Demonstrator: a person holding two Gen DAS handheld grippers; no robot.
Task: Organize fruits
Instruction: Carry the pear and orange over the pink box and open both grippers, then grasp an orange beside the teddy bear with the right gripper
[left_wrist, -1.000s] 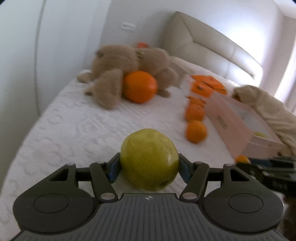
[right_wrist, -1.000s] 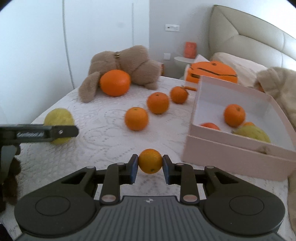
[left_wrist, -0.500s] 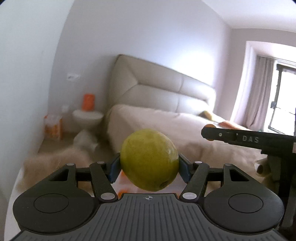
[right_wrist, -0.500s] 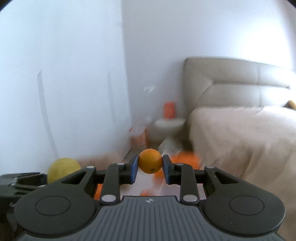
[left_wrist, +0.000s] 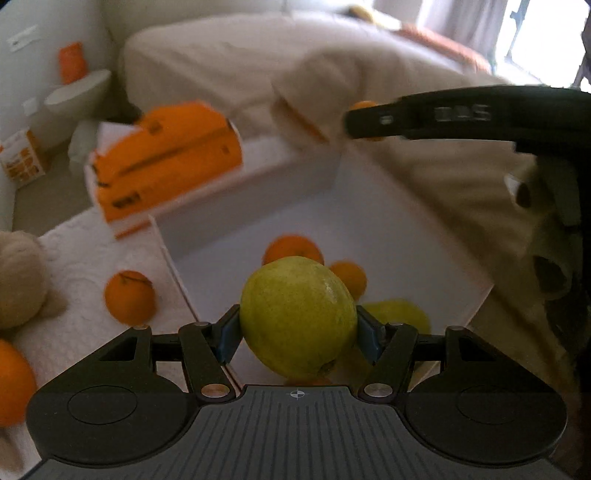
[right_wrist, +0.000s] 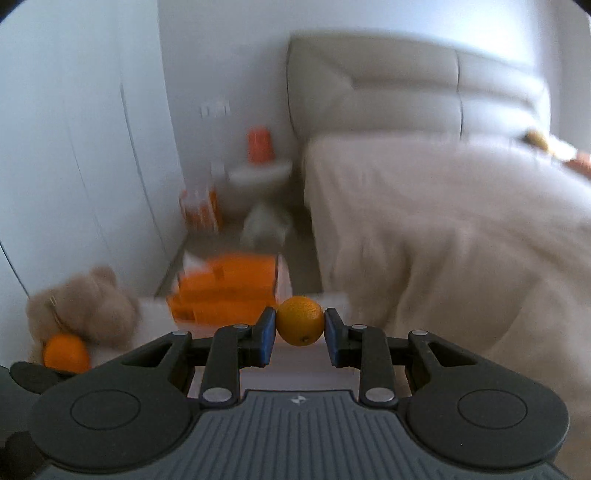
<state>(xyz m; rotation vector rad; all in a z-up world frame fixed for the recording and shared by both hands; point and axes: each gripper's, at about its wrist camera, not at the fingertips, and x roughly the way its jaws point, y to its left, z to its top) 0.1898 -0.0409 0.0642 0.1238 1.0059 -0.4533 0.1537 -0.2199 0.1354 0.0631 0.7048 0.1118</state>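
My left gripper is shut on a large yellow-green pear-like fruit and holds it above the pale pink box. Inside the box lie two oranges and another green fruit. My right gripper is shut on a small orange; it also shows in the left wrist view, above the box's far right side. One orange lies on the white cover left of the box.
A brown plush bear with a big orange lies at the left. An orange carton stands behind the box. A beige blanket lies to the right. A bedside table stands by the headboard.
Both grippers have tipped downward and moved over the box, each still holding its fruit. The left view now looks into the box instead of at the headboard.
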